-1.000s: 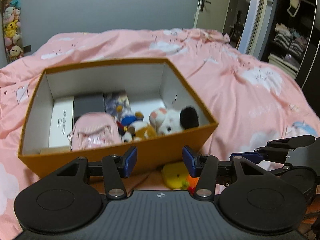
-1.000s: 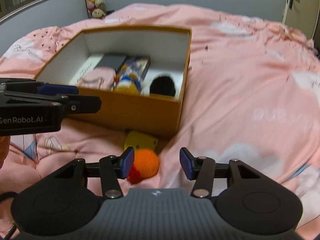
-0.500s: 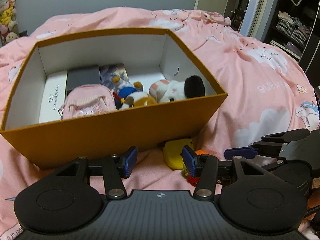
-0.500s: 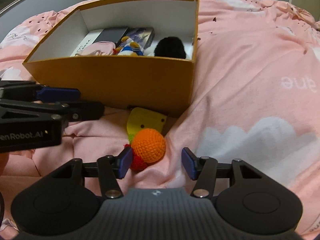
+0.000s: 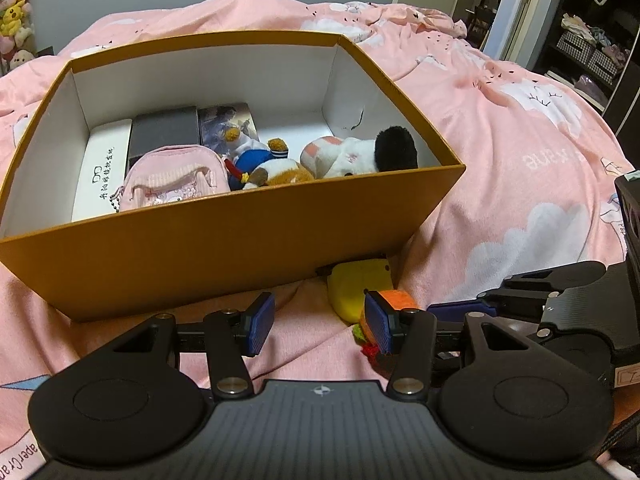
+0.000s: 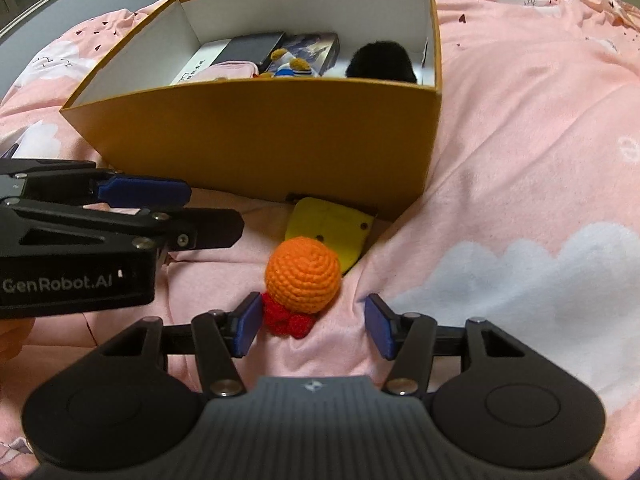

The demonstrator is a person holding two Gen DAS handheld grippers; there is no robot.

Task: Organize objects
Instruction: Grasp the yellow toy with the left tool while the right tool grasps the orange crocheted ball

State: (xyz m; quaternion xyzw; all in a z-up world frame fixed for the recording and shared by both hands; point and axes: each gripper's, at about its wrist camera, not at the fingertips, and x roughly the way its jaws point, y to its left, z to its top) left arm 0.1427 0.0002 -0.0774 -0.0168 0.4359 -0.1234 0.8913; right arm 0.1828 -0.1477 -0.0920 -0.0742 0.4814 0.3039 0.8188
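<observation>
A crocheted toy (image 6: 303,276) lies on the pink bedspread (image 6: 520,184), just near of the orange box (image 6: 256,140): a round orange head with a red bow under it. Its long axis runs near to far, head toward the box and touching a yellow piece (image 6: 332,226). The right gripper (image 6: 312,326) has its jaws apart around the bow, just closing, its left pad at the bow's edge. The left gripper (image 5: 318,326) stands apart, empty.

The right half of the orange box (image 5: 224,248) floor is bare between the plush toys (image 5: 344,156) and the back wall (the left half is packed). Its near wall blocks a low approach. In front, the crocheted orange ball (image 6: 303,276) and yellow toy (image 6: 328,228) occupy the pink bedspread (image 6: 520,184), which lies bare to the right.
</observation>
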